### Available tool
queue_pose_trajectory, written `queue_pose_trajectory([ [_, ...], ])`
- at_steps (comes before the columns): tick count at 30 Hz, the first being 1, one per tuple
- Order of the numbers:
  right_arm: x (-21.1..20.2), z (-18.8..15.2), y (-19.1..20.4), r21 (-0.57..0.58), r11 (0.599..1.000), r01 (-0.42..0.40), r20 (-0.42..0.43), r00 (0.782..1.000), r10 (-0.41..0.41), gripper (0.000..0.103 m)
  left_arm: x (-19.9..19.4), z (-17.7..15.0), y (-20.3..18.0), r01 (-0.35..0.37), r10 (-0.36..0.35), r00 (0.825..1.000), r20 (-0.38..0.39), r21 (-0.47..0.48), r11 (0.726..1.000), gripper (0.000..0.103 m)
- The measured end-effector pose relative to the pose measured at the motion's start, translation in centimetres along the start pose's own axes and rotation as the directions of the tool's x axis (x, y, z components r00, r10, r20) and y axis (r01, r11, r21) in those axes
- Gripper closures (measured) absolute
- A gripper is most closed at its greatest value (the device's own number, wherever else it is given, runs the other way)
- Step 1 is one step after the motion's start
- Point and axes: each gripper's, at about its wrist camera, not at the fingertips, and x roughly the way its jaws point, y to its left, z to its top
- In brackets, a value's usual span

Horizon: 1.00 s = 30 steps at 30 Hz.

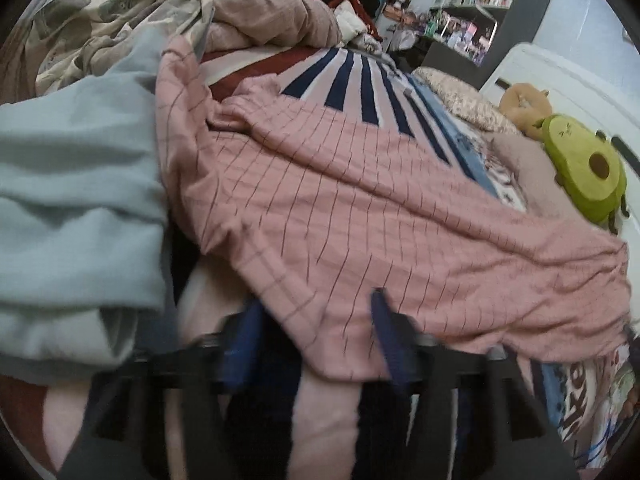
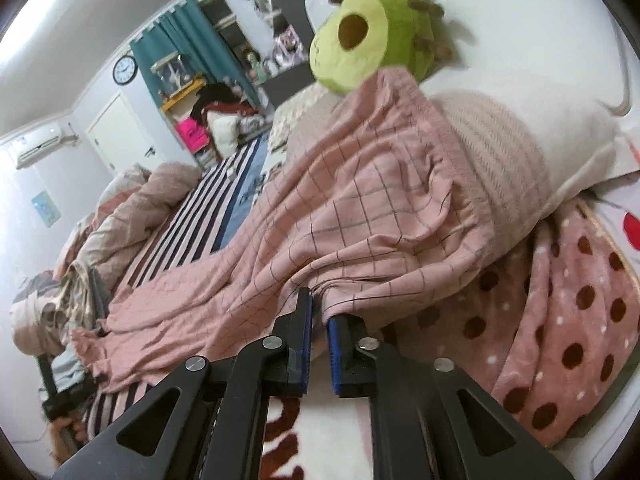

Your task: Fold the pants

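Right gripper is pinching the pink checked pants edge right at its tips, left gripper spread around the hem, so next up's probably lifting both ends to fold.

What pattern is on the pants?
Pink pants with a thin dark grid check, clearest in the right wrist view.

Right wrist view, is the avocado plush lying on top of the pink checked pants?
No, the avocado plush sits beyond the pink checked pants, whose waistband edge overlaps its lower part.
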Motion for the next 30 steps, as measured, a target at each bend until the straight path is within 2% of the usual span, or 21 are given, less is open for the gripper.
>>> queue_pose_trajectory([
  [1,0.2,-0.2,-0.5,0.014,1.000,0.001,-0.016,1.000,-0.001,0.081,0.3,0.3,0.1,0.009,-0.009,1.000,-0.007,-0.009,1.000,0.050],
  [2,0.4,-0.5,-1.1,0.036,0.999,-0.010,-0.024,1.000,0.011,0.051,0.6,0.5,0.1,0.018,-0.018,1.000,-0.010,-0.016,1.000,0.050],
  [3,0.5,-0.7,-1.5,0.048,0.999,-0.017,-0.030,0.999,0.019,0.038,1.0,0.7,0.2,0.033,-0.033,0.999,-0.014,-0.024,0.999,0.049],
  [4,0.9,-1.0,-2.0,0.069,0.997,-0.026,-0.048,0.998,0.029,0.031,1.4,1.0,0.3,0.041,-0.042,0.999,-0.019,-0.029,0.999,0.049],
  [8,2.9,-1.7,-3.5,0.122,0.992,-0.025,-0.099,0.994,0.037,0.031,2.7,1.8,-0.1,0.025,-0.025,1.000,-0.011,-0.037,0.999,0.050],
  [9,3.4,-1.8,-3.8,0.137,0.990,-0.026,-0.105,0.994,0.040,0.031,2.9,1.9,-0.2,0.019,-0.020,1.000,-0.008,-0.036,0.999,0.052],
  [10,3.8,-1.8,-3.9,0.148,0.988,-0.045,-0.101,0.993,0.060,0.033,3.1,2.1,-0.5,0.011,-0.011,1.000,-0.004,-0.028,1.000,0.058],
  [12,4.1,-1.4,-3.7,0.161,0.980,-0.112,-0.082,0.989,0.127,0.057,3.1,2.3,-0.9,-0.006,0.006,1.000,-0.002,-0.004,1.000,0.094],
  [13,4.1,-1.2,-3.4,0.154,0.981,-0.119,-0.087,0.987,0.133,0.084,3.1,2.3,-1.0,-0.004,0.004,1.000,0.001,0.004,1.000,0.099],
  [14,4.0,-1.0,-3.0,0.138,0.984,-0.117,-0.093,0.987,0.130,0.097,2.4,2.4,-1.3,0.001,-0.001,1.000,0.014,0.026,1.000,0.100],
  [16,3.2,-0.6,-1.4,0.076,0.991,-0.106,-0.084,0.990,0.113,0.099,1.0,2.7,-1.7,-0.033,0.028,0.998,0.057,0.074,0.997,0.101],
  [18,2.2,0.1,-0.1,0.038,0.991,-0.129,-0.070,0.989,0.132,0.100,-0.1,3.3,-1.9,-0.051,0.042,0.995,0.086,0.102,0.993,0.102],
  [22,1.0,2.5,1.5,-0.008,0.992,-0.123,-0.022,0.992,0.122,0.101,-1.4,5.4,-2.1,-0.034,0.020,0.993,0.116,0.120,0.992,0.102],
  [30,2.1,8.2,4.3,-0.107,0.992,-0.071,0.005,0.997,0.072,0.101,-0.7,10.2,-3.9,-0.045,0.018,0.989,0.149,0.181,0.982,0.102],
])
